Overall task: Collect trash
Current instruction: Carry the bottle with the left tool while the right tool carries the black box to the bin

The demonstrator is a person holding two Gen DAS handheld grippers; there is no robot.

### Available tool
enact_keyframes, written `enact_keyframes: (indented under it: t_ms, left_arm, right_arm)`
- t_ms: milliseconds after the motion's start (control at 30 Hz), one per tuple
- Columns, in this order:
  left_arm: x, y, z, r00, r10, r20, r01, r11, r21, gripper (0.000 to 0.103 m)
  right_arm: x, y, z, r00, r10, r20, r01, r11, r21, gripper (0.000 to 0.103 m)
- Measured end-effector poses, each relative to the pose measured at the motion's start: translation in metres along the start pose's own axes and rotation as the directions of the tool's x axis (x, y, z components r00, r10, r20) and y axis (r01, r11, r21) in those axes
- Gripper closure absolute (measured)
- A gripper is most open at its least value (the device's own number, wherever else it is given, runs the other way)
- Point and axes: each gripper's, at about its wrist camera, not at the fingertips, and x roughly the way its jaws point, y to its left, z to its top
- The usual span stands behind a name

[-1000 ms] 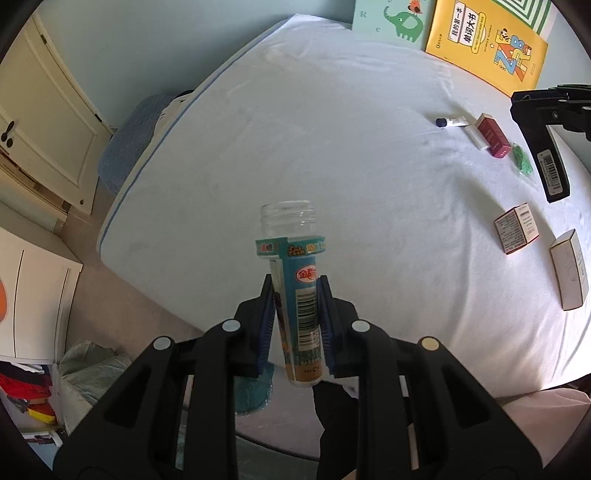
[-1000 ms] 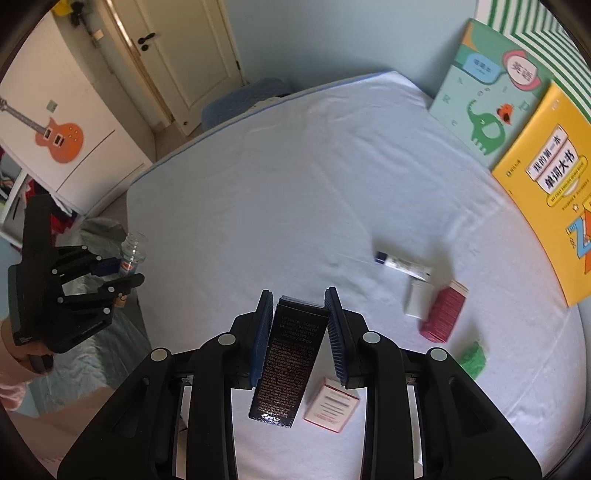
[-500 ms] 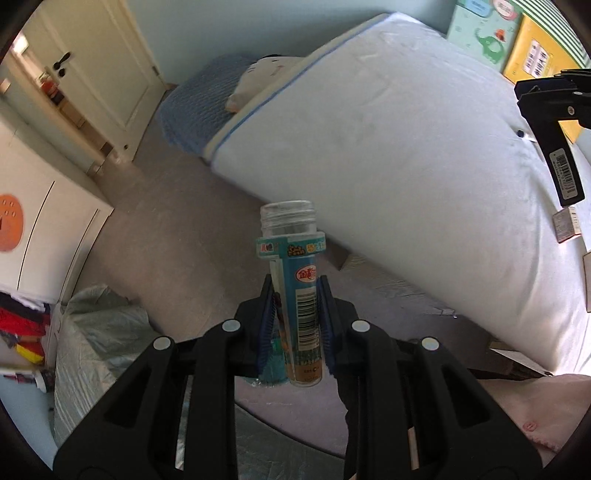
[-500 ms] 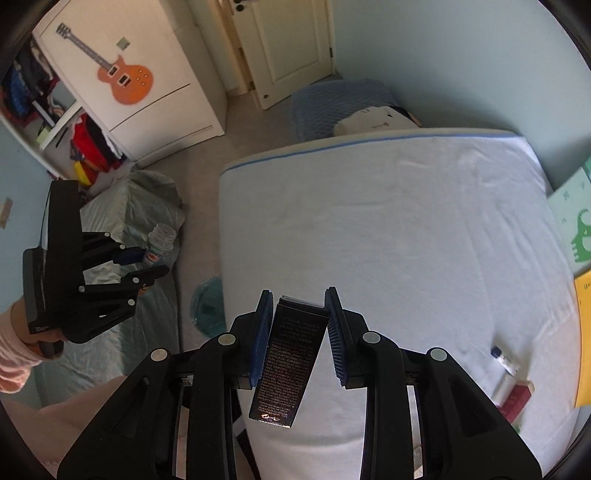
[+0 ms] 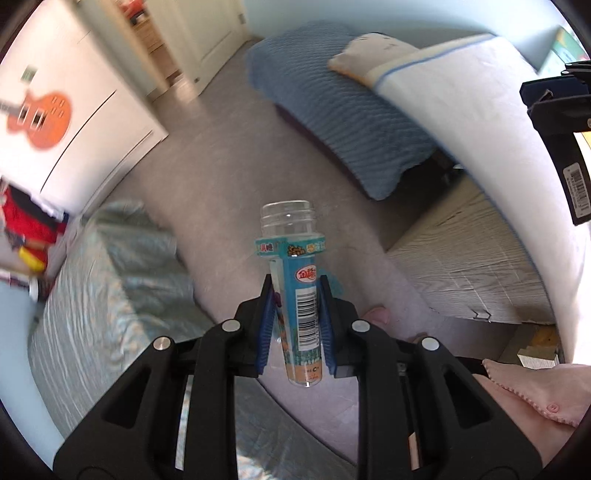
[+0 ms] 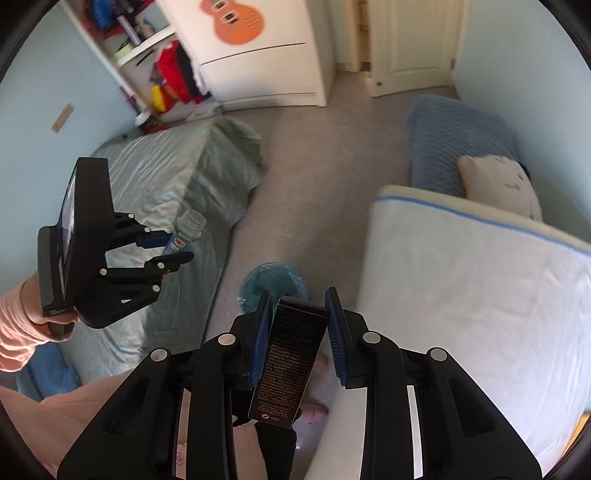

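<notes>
My left gripper (image 5: pixel 296 291) is shut on a clear plastic bottle (image 5: pixel 297 284) with a blue label and no cap, held upright above the floor. It also shows in the right wrist view (image 6: pixel 176 247), with the bottle (image 6: pixel 186 230) in it. My right gripper (image 6: pixel 298 306) is shut on a long black box (image 6: pixel 291 358) with small gold print. A teal bin (image 6: pixel 273 286) stands on the floor just beyond the black box, between the two beds. The right gripper's black box shows at the right edge of the left wrist view (image 5: pixel 570 177).
A white mattress (image 6: pixel 480 295) with a blue edge is on the right. A bed under a green-grey cover (image 6: pixel 177 173) is on the left. A blue cushion (image 6: pixel 454 140) and pillow lie beyond. A white wardrobe with a guitar sticker (image 6: pixel 232 22) stands at the back.
Both grippers have swung left, away from the white mattress and toward the floor between the beds. The bottle and the black box stay held. The teal bin has come into view below the right gripper.
</notes>
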Motion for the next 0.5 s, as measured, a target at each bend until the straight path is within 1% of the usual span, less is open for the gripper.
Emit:
enact_keyframes:
  t_ms: [200,333,500]
  left_arm:
    - [0.002,0.032,-0.024,1.000,0.013,-0.024,-0.015,0.996,-0.094,0.083]
    - [0.006,0.048,-0.036,0.999,0.016,-0.039,-0.022,0.990,-0.142,0.083]
    - [0.010,0.058,-0.047,0.999,0.014,-0.049,-0.023,0.982,-0.186,0.083]
  right_arm:
    - [0.029,0.036,0.021,0.997,0.057,-0.053,-0.063,0.992,-0.111,0.073]
    - [0.043,0.056,0.030,0.993,0.084,-0.080,-0.096,0.983,-0.157,0.073]
    - [0.056,0.075,0.038,0.988,0.104,-0.113,-0.125,0.972,-0.199,0.073]
